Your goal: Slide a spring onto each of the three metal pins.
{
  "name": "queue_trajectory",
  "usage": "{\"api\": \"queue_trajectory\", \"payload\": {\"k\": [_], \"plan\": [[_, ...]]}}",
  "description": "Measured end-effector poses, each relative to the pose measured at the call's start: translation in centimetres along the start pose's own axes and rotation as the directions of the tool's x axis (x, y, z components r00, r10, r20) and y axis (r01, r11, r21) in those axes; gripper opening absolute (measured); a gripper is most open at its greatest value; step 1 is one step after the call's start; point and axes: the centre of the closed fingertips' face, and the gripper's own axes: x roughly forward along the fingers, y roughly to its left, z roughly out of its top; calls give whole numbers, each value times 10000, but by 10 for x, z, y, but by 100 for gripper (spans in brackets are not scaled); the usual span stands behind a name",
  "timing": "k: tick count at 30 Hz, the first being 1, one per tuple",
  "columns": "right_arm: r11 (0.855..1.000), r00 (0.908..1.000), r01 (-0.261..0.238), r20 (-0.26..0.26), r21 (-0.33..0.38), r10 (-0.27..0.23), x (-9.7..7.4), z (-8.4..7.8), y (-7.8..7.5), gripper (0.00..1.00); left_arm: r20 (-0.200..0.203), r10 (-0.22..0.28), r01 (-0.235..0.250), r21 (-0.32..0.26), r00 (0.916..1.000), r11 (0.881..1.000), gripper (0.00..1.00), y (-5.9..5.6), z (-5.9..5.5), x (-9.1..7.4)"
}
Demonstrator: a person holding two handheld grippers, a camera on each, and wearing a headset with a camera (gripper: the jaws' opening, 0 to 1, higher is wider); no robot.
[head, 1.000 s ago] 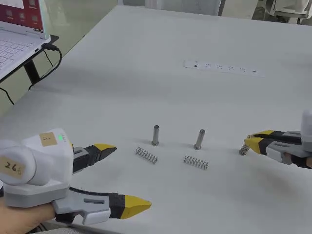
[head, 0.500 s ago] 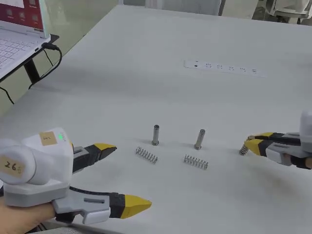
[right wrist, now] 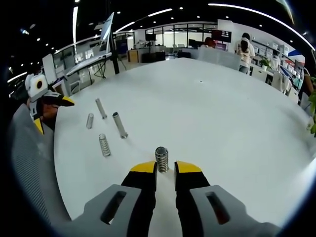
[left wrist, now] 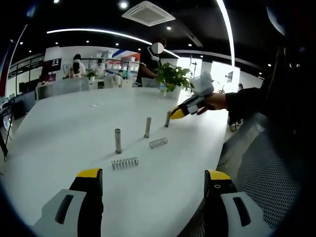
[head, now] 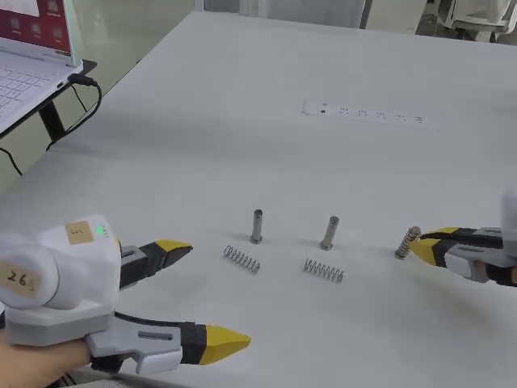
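Head view: left claw point(head: 218, 293) wide, right claw point(head: 422, 241) narrowly open at spring-sleeved pin point(head: 408, 241).

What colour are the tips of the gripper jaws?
Yellow; clearest on the left gripper in the head view.

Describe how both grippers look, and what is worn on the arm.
Both the left gripper and right gripper have grey-white bodies, black jaws and pointed yellow tips. The left's housing bears tan stickers, one handwritten "26", plus a green light. A dark sleeve covers the right arm.
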Motion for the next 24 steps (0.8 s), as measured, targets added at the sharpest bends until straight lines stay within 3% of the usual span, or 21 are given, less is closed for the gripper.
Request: {"api": "queue_trajectory", "payload": {"k": [11,24], "plan": [[9997,9997,221,-129,111,-219,-16,-3,-2,14,28,-51,51,20,10000,10000,81,-2,1,1],[9999,9997,42,-250,-101,-45,-35,-7,17,14,48,-97,96,78,9999,9999,81,-2,1,1]]}}
